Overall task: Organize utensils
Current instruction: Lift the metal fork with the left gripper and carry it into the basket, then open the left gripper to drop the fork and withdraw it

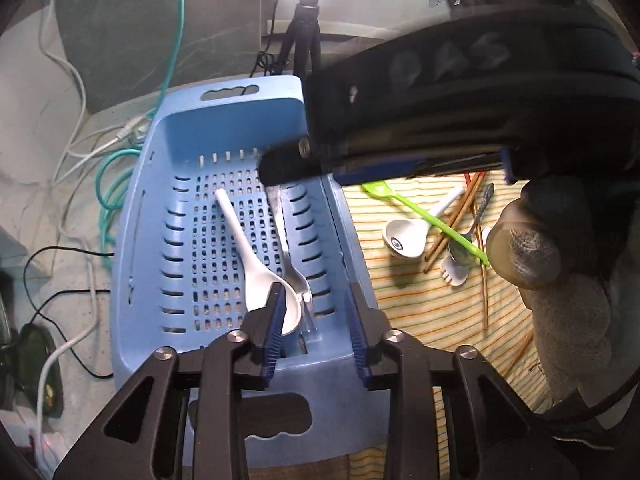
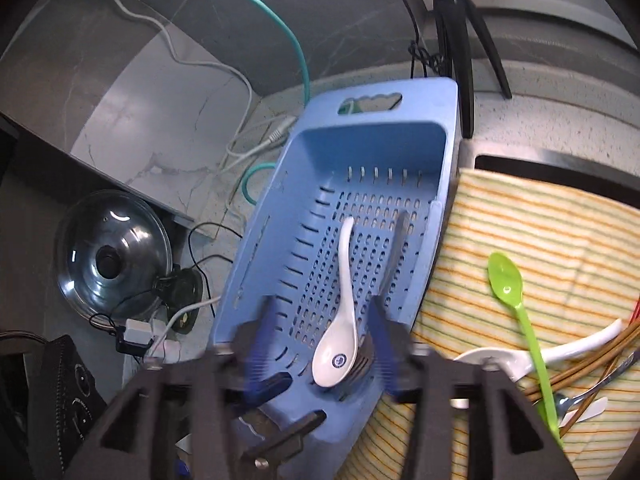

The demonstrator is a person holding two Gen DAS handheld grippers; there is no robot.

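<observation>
My left gripper (image 1: 316,312) and right gripper (image 2: 320,344) gape empty over the perforated blue basket (image 2: 280,248); the glossy ceramic spoon (image 2: 340,312) lies lengthwise, handle toward frame top.

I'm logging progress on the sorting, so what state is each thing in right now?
Left gripper: open, empty, above basket.
Right gripper: open, empty, above basket.
Basket: upright, holding two utensils.
White spoon: lying in basket.
Fork: lying in basket beside the spoon.
Green spoon: still on the striped cloth.
Chopsticks: on cloth, unsorted.
Pot lid: flat on counter.
</observation>
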